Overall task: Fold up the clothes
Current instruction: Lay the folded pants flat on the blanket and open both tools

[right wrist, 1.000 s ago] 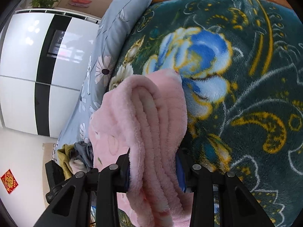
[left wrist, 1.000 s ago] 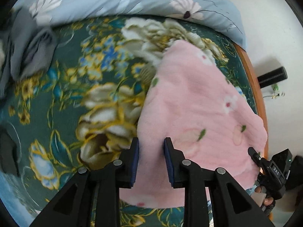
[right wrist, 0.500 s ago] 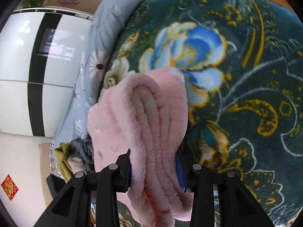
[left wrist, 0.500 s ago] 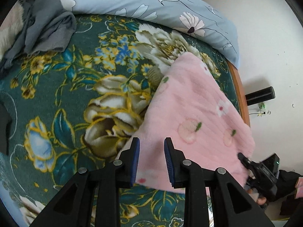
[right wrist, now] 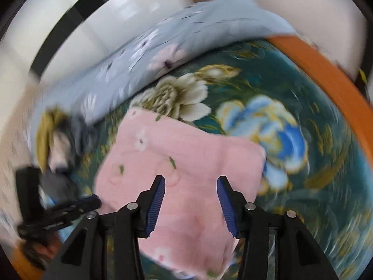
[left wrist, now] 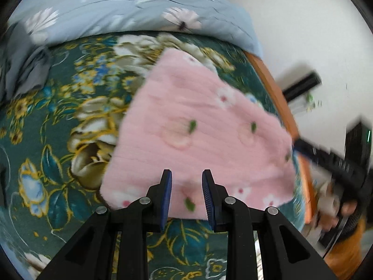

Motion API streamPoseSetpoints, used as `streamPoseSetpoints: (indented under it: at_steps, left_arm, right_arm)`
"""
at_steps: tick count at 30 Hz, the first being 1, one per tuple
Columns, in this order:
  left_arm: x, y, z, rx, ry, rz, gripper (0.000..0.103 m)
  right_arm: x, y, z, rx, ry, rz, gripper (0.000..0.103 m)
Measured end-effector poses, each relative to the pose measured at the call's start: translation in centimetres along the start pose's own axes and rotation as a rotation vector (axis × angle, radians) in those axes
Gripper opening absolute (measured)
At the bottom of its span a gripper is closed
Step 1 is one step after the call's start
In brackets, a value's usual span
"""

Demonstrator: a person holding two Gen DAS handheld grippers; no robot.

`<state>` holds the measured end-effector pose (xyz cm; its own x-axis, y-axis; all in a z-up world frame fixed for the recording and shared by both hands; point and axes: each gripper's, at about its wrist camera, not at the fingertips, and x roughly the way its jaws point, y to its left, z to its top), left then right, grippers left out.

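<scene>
A pink fleece garment [left wrist: 198,128] with small flower prints lies folded flat on the green floral blanket [left wrist: 70,121]. My left gripper [left wrist: 187,177] hovers over its near edge, jaws a little apart, with nothing between the pads. In the right wrist view the same pink garment [right wrist: 186,154] lies below my right gripper [right wrist: 191,182]. Its jaws are opening, and the blue pads [right wrist: 156,198] stand clear of the cloth. The right gripper [left wrist: 326,161] shows blurred at the garment's right corner in the left wrist view. The left gripper [right wrist: 58,214] appears at lower left in the right wrist view.
A light blue daisy-print quilt [left wrist: 130,7] lies along the far side of the bed. Grey clothes [left wrist: 25,70] are piled at the left, beside yellow and grey ones [right wrist: 53,135]. The orange wooden bed edge [right wrist: 331,79] runs along the right, with white wall beyond.
My right gripper let go of the garment's bunched folded edge, rose and rolled; the garment now lies flat. My left gripper drew back slightly, still unclosed.
</scene>
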<state>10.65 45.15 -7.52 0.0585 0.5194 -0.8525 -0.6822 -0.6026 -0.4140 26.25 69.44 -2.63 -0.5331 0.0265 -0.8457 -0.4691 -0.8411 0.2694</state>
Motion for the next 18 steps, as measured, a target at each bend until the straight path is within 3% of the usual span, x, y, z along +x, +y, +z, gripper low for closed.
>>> streamPoseSetpoints:
  at_steps: [2,9,13,18]
  left_arm:
    - [0.5,0.2,-0.4,0.014,0.016,0.033,0.027]
    - [3.0,3.1,-1.7,-0.091,0.079,0.061,0.027]
    - [3.4,3.3,-2.1,-0.096,0.098,0.064,0.027]
    - [3.4,3.4,-2.1,-0.097,0.095,0.062,0.027]
  right_arm:
    - [1.0,-0.4,0.3,-0.002,0.009,-0.02,0.051]
    - [5.2,-3.0,-1.1,0.158,0.104,0.088,0.05]
    - [3.1,-1.7,-1.6,0.119,0.065,0.012,0.048]
    - [-1.1,2.4,-5.8,-0.062,-0.009,-0.037,0.048]
